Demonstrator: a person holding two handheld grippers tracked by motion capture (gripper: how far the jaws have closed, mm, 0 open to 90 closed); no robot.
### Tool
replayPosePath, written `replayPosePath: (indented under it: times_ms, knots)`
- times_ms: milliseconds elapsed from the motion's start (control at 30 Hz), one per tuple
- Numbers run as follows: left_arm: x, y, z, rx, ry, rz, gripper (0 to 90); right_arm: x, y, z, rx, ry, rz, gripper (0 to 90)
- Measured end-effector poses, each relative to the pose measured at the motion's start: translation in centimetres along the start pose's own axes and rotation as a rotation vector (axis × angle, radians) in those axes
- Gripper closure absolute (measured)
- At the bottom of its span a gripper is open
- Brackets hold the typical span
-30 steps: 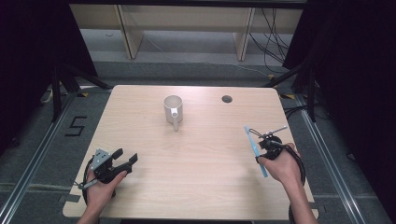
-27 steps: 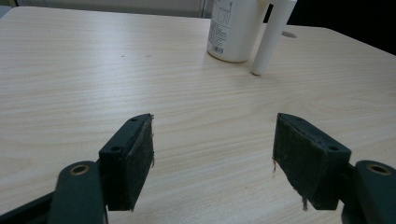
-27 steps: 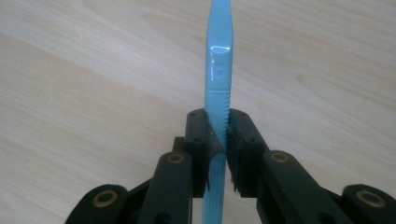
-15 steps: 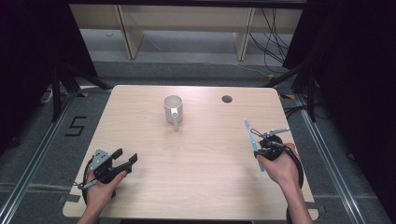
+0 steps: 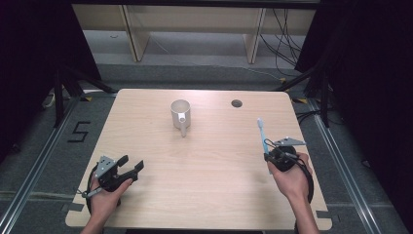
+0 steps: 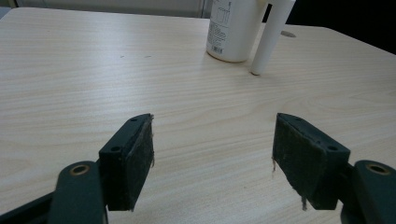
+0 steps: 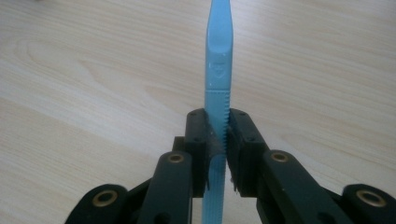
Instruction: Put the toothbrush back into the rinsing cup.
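With my right gripper (image 5: 272,157) clamped on the blue toothbrush (image 5: 262,135), well right of the white mug (image 5: 179,113), I judged it best carried upright and slowly, my left gripper (image 5: 127,165) gaping empty.

A wooden table (image 5: 209,165) with a round hole (image 5: 236,103) stands before pale shelving (image 5: 195,19).

I read a black "5" (image 5: 80,131) marked on the floor (image 5: 44,146) left of the table. The mug (image 6: 233,28) carries a printed label (image 6: 217,35) with a barcode; its text is too small for me to read.
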State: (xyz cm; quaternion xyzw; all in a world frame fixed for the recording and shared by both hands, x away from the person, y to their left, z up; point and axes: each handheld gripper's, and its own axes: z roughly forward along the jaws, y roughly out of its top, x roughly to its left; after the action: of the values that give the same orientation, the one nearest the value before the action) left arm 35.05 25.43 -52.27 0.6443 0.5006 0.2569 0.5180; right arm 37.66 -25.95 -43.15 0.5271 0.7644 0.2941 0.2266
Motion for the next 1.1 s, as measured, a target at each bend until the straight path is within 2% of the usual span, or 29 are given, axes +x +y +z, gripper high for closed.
replayPosePath:
  times_ms: [33, 67, 100, 133, 167, 200, 233, 267, 300, 467, 500, 533, 600, 700, 733, 767, 800, 833, 867, 900, 1067, 1100]
  knots:
    - [0.0, 0.0, 0.0, -0.005, -0.004, -0.002, 28.6, 0.1, -0.1, 0.0, -0.003, 0.001, 0.018, 79.6]
    - [0.0, 0.0, 0.0, -0.006, -0.004, -0.004, 28.6, -0.1, -0.2, 0.1, -0.015, 0.014, 0.005, 79.6]
    - [0.1, 0.0, 0.0, -0.006, -0.004, -0.006, 28.5, 0.1, -0.3, 0.0, -0.014, -0.006, 0.02, 79.6]
    - [0.1, 0.0, 0.0, -0.007, -0.004, -0.007, 28.5, 0.1, -0.4, 0.2, -0.038, 0.008, 0.015, 79.6]
    - [0.1, 0.0, 0.0, -0.007, -0.004, -0.007, 28.6, 0.2, -0.4, 0.1, -0.038, -0.004, 0.018, 79.6]
    - [0.1, 0.0, 0.1, -0.007, -0.005, -0.007, 28.6, 0.1, -0.4, 0.2, -0.048, -0.004, 0.004, 79.7]
    - [0.1, 0.0, 0.1, -0.007, -0.004, -0.007, 28.6, 0.2, -0.5, 0.3, -0.068, -0.002, 0.011, 79.7]
    - [0.1, 0.0, 0.1, -0.007, -0.004, -0.007, 28.6, 0.1, -0.5, 0.0, -0.048, -0.019, -0.018, 79.6]
    - [0.1, 0.0, 0.0, -0.007, -0.004, -0.007, 28.6, 0.3, -0.5, 0.2, -0.077, 0.007, 0.014, 79.6]
    - [0.0, 0.0, 0.0, -0.007, -0.002, -0.005, 28.5, 0.7, -0.7, 0.2, -0.153, -0.023, 0.018, 79.6]
    - [0.0, 0.0, 0.0, -0.007, -0.002, -0.005, 28.5, 0.9, -0.8, 0.2, -0.161, -0.015, 0.042, 79.6]
    - [0.0, 0.0, 0.0, -0.007, -0.002, -0.006, 28.5, 1.0, -0.8, 0.2, -0.166, -0.015, 0.046, 79.6]
    - [0.1, 0.0, 0.0, -0.009, -0.002, -0.007, 28.5, 0.8, -0.9, 0.3, -0.2, -0.033, 0.022, 79.6]
    - [0.1, 0.0, 0.0, -0.008, -0.002, -0.008, 28.5, 1.0, -1.0, 0.5, -0.224, -0.019, 0.029, 79.6]
    - [0.1, 0.0, 0.0, -0.009, -0.002, -0.008, 28.6, 1.1, -1.0, 0.4, -0.236, -0.024, 0.012, 79.6]
    - [0.1, 0.0, 0.0, -0.009, -0.002, -0.008, 28.5, 1.5, -1.0, 0.4, -0.233, -0.02, 0.047, 79.6]
    - [0.0, 0.0, 0.0, -0.009, 0.0, -0.008, 28.5, 1.3, -1.0, 0.5, -0.269, -0.032, 0.005, 79.6]
    - [0.0, 0.0, 0.0, -0.009, 0.0, -0.008, 28.5, 1.7, -1.1, 0.5, -0.281, -0.029, 0.04, 79.7]
    - [0.0, 0.0, 0.0, -0.009, 0.0, -0.008, 28.5, 1.6, -1.1, 0.5, -0.292, -0.036, 0.022, 79.7]
    - [0.1, 0.0, 0.0, -0.009, -0.001, -0.008, 28.5, 1.5, -1.1, 0.5, -0.309, -0.043, -0.019, 79.6]
    - [0.1, 0.0, 0.0, -0.009, 0.0, -0.008, 28.5, 2.0, -1.0, 0.6, -0.387, -0.044, -0.023, 79.7]
    - [0.1, 0.0, 0.0, -0.009, 0.0, -0.009, 28.5, 2.2, -1.0, 0.7, -0.397, -0.032, -0.004, 79.7]
